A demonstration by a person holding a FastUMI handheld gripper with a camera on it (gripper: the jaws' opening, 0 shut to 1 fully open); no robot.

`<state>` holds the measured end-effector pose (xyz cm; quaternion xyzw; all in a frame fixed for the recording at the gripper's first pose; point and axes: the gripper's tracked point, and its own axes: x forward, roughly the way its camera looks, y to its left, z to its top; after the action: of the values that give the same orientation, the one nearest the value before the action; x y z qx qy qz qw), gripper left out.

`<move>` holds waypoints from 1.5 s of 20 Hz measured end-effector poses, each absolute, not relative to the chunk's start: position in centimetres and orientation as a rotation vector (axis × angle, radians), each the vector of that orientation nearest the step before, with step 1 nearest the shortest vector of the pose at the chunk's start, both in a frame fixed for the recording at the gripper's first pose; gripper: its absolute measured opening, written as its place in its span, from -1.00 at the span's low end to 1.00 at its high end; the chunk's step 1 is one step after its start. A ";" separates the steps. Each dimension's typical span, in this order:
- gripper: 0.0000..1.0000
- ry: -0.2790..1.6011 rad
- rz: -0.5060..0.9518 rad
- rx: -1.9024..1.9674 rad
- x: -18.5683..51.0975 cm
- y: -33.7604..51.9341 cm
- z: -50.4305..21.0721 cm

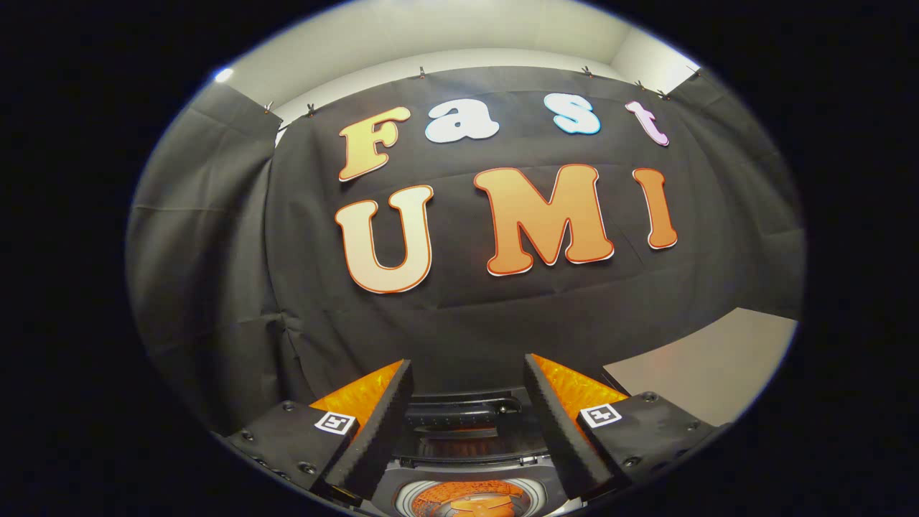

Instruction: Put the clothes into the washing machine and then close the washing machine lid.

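Ribbed fingers (pixel 468 373) spread apart, empty, above the washing machine's (pixel 470 495) round open drum

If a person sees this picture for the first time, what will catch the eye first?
First the black cloth wall, hanging wide beyond the fingers. Next the gripper, its fingers spread open with nothing between them. Low between the fingers lies the washing machine, its round drum opening showing something orange inside.

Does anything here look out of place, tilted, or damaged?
Nothing stands out. The gripper is open with nothing between its fingers, pointing at the black cloth wall. Below them sits the washing machine, its drum opening showing something orange inside.
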<state>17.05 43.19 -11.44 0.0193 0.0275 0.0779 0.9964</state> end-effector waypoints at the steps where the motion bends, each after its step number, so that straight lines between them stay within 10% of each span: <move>1: 0.96 0.048 0.162 0.039 17.5 43.5 -11.1; 30: 0.98 0.391 0.037 -0.059 38.5 42.0 -25.4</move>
<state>38.52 42.05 -25.41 -0.0293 0.1942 0.0183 0.9804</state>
